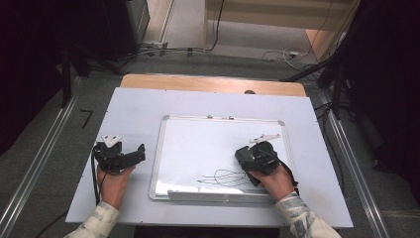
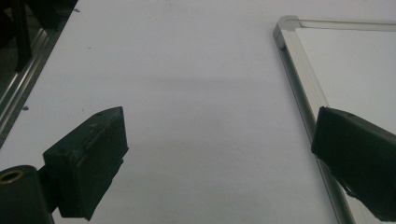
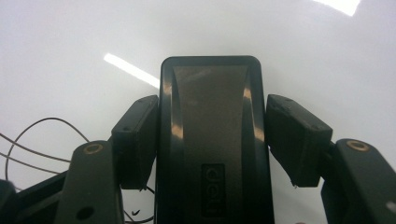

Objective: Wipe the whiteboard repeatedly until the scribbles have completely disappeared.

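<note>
A framed whiteboard (image 1: pixel 208 144) lies flat in the middle of the white table (image 1: pixel 133 104), with a black scribble (image 1: pixel 223 177) near its front edge. My right gripper (image 1: pixel 246 156) hovers low over the board's right part. In the right gripper view a black eraser (image 3: pixel 212 116) with a grey top lies on the board between the jaws of that gripper (image 3: pixel 212 135); the left pad is at its side and a thin gap shows at the right pad. My left gripper (image 1: pixel 140 151) rests left of the board, open (image 2: pixel 219 135) and with nothing in it.
A pen tray (image 1: pixel 213 196) runs along the board's front edge. The board's aluminium frame (image 2: pixel 299 79) passes just inside my left gripper's right jaw. Scribble lines (image 3: pixel 32 140) lie left of the eraser. Cables (image 1: pixel 277 54) trail on the floor beyond the table.
</note>
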Tool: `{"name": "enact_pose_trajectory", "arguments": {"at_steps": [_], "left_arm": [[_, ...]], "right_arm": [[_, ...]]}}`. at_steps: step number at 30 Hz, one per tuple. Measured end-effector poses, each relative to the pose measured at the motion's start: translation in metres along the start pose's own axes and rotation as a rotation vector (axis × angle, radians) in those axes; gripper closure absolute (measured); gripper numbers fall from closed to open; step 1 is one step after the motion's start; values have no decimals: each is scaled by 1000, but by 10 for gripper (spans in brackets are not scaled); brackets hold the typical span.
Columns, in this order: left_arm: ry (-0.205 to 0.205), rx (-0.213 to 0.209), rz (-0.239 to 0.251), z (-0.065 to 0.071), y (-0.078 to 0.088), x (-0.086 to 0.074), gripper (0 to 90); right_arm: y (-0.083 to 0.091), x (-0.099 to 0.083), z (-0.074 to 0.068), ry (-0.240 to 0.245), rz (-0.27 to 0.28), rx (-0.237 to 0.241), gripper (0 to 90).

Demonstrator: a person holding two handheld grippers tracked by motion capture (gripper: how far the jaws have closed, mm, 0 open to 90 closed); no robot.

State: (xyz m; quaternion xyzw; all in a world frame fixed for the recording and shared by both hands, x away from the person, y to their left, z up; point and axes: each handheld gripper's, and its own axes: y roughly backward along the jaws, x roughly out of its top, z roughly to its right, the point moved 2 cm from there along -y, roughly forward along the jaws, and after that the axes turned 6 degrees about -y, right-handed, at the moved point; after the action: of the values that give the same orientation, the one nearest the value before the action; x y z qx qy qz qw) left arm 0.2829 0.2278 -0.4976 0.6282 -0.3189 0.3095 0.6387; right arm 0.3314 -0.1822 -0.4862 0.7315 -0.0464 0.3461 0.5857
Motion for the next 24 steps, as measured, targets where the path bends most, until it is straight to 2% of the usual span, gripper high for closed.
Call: {"name": "enact_pose_trajectory", "arguments": {"at_steps": [2, 13, 24], "left_arm": [[1, 1, 1, 0, 0, 0, 40], [1, 1, -2, 1, -1, 0, 40], [-3, 1, 0, 2, -1, 0, 41]], "right_arm": [[0, 0, -1, 0, 3, 6, 379], [1, 1, -1, -1, -9, -1, 385], [-1, 4, -9, 10, -21, 2, 386]]}}
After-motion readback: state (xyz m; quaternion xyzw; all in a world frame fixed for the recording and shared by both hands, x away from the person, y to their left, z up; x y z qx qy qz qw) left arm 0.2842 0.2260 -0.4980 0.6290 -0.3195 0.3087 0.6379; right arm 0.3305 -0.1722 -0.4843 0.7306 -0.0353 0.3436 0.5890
